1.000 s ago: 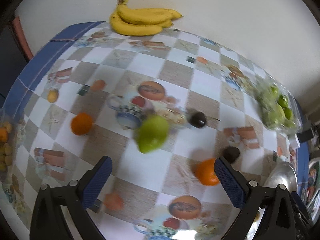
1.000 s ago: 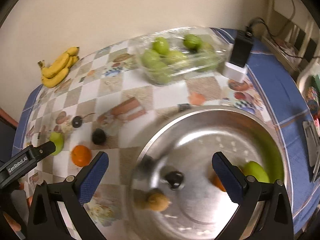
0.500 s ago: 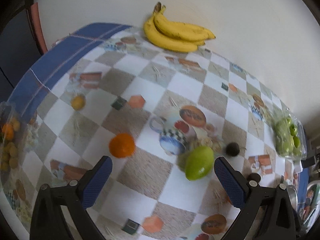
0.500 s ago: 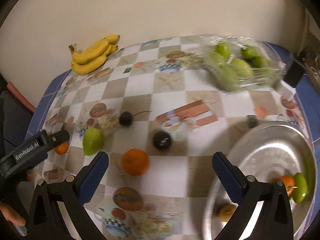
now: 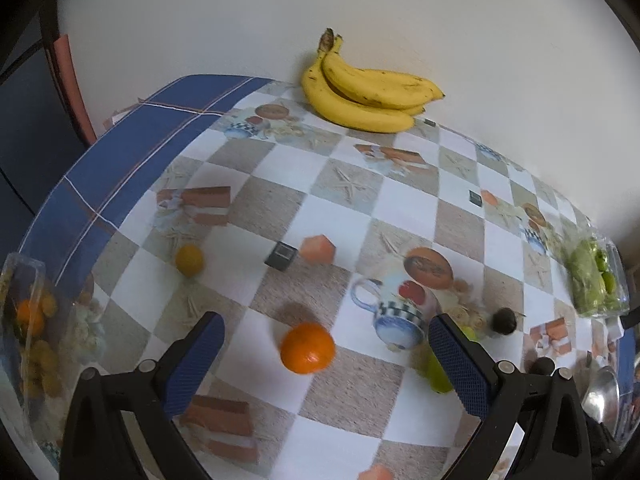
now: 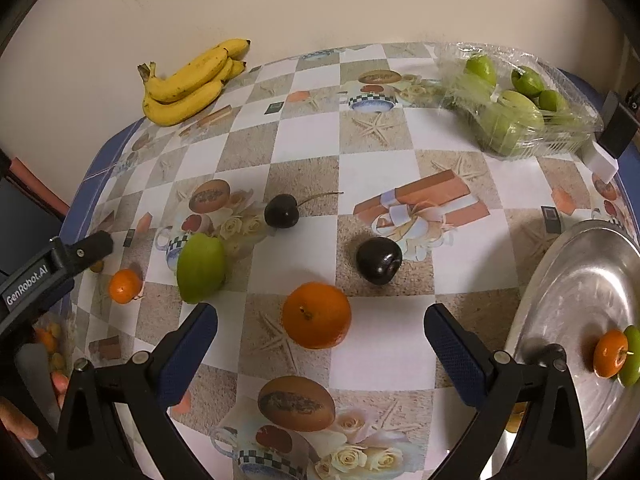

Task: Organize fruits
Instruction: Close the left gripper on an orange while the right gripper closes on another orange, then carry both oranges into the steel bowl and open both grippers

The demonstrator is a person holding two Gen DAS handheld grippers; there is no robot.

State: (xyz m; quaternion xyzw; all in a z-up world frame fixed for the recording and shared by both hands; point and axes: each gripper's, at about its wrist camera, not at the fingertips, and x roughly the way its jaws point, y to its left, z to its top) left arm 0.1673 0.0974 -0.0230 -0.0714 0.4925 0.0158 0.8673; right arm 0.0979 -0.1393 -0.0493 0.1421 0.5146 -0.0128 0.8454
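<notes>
Your left gripper (image 5: 326, 354) is spread wide and empty, a small orange (image 5: 307, 347) on the cloth between its fingers. Your right gripper (image 6: 320, 340) is just as wide, empty, framing a bigger orange (image 6: 317, 315). The tray (image 6: 568, 300) at right holds an orange and a green fruit, touching

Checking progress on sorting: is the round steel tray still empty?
No. The round steel tray already holds a small orange touching a small green fruit near its right edge.
</notes>
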